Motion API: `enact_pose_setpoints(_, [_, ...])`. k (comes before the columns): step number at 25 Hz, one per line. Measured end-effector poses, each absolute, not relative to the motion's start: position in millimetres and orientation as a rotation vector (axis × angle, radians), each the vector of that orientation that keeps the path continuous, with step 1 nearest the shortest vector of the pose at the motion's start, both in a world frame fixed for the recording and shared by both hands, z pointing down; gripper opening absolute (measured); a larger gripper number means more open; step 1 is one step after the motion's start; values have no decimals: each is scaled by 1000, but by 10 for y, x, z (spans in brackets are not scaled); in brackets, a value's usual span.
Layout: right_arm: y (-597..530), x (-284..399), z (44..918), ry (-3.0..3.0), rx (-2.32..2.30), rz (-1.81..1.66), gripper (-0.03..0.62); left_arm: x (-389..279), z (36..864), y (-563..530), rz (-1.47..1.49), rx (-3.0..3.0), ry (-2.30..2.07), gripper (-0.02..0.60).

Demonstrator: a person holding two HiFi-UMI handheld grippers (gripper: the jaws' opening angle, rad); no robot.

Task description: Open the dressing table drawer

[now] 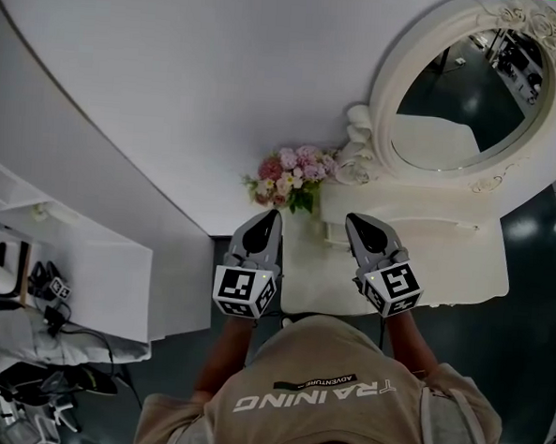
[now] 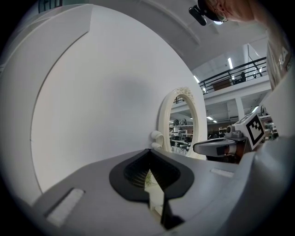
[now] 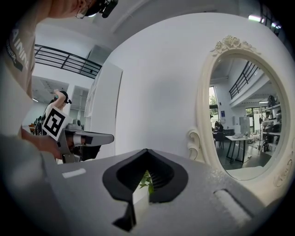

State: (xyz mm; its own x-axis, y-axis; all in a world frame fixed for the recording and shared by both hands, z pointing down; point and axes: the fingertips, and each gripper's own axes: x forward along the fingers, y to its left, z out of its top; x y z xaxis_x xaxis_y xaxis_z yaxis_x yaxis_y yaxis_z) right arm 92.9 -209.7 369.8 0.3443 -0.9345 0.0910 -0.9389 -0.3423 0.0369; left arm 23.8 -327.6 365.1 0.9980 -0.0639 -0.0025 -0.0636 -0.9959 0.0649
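The white dressing table (image 1: pixel 444 264) stands against the wall under an oval mirror (image 1: pixel 473 97), with a pink flower bouquet (image 1: pixel 288 178) at its left end. No drawer front shows from above. My left gripper (image 1: pixel 271 214) hovers just off the table's left edge, pointing at the flowers, jaws shut and empty. My right gripper (image 1: pixel 353 218) is over the table's near left part, also shut on nothing. In the left gripper view the left gripper's (image 2: pixel 148 151) tips meet. The right gripper's (image 3: pixel 146 150) tips meet in its own view, with green leaves behind them.
A curved white wall (image 1: pixel 192 89) runs behind the table. A white counter (image 1: pixel 87 270) stands at the left, with cables and gear (image 1: pixel 56 315) below it. The floor (image 1: pixel 526 307) around the table is dark. The person's torso fills the bottom centre.
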Motion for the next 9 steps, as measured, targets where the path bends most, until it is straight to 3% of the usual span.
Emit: enact_pose_setpoints(9, [-2067, 892, 3735, -1746, 2496, 82, 2, 225, 3753, -3312, 18, 3056, -102, 18])
